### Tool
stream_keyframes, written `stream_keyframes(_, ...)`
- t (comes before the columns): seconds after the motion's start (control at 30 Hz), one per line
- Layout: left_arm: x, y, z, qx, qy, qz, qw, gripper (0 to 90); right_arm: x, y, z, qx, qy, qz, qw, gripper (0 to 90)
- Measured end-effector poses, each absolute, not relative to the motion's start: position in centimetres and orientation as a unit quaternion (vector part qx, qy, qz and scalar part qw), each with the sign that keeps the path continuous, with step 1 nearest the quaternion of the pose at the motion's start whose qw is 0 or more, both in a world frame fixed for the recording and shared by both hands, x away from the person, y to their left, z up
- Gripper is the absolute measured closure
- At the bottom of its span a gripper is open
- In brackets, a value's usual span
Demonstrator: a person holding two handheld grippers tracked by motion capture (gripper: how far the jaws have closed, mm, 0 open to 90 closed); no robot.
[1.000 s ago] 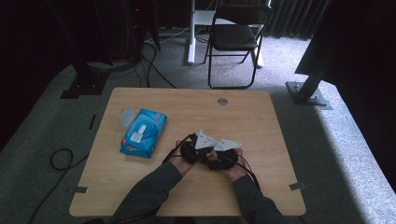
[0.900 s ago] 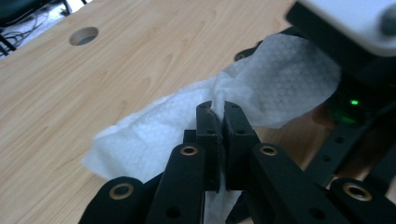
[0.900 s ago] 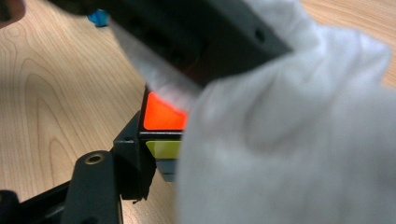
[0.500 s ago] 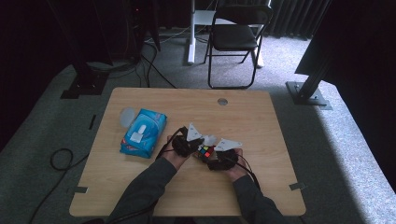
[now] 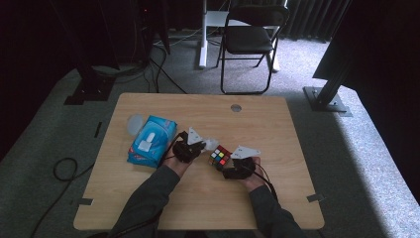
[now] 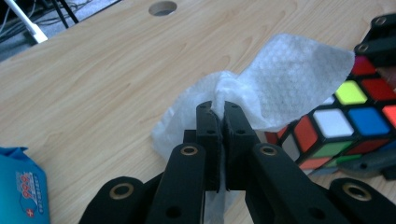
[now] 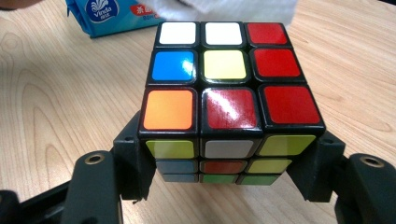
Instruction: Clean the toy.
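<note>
Evidently the work in hand is wiping a puzzle cube (image 5: 220, 157) with a wet wipe (image 6: 275, 88), near the middle of the table (image 5: 297, 129), a little toward the person's edge. The right gripper (image 7: 224, 179) is clamped on the cube, one jaw pressed against each of two opposite side faces low down, so the top face with its red, white, yellow, blue and orange stickers stands free. The left gripper (image 6: 217, 116) is pinched tight on a bunched fold of the wipe, and the loose part of the sheet fans out past the jaw tips toward the cube; whether it touches the cube I cannot tell. I judge the cube rigid and fairly light, but its glossy stickers look slick and its layers can turn, so a grip square across two flat faces, as now, seems safer than one on edges or corners. The wipe looks thin, limp and probably damp; it will drape and drag rather than push, so it is best held close to the part that does the rubbing. A blue wipe packet (image 5: 151, 141) lies well to the left, toward the table's left edge.
</note>
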State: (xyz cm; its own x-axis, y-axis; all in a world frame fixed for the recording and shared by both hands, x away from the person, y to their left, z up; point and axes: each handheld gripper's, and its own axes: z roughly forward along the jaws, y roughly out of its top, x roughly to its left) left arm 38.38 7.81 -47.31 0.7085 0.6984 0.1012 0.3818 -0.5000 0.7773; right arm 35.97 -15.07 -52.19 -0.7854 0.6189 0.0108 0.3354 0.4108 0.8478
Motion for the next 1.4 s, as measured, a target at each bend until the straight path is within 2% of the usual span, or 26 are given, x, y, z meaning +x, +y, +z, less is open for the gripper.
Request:
stream_keyframes(0.27,38.4,8.4,-48.3,0.84,0.332,0.193,0.384,87.1,36.0,-15.4,-51.8,0.292,0.821,0.465,0.157,34.2)
stream_keyframes(1.4,38.0,6.8,-47.0,0.843,0.298,0.182,0.409,87.1,35.6,-14.6,-52.0,0.266,0.834,0.459,0.15,34.2)
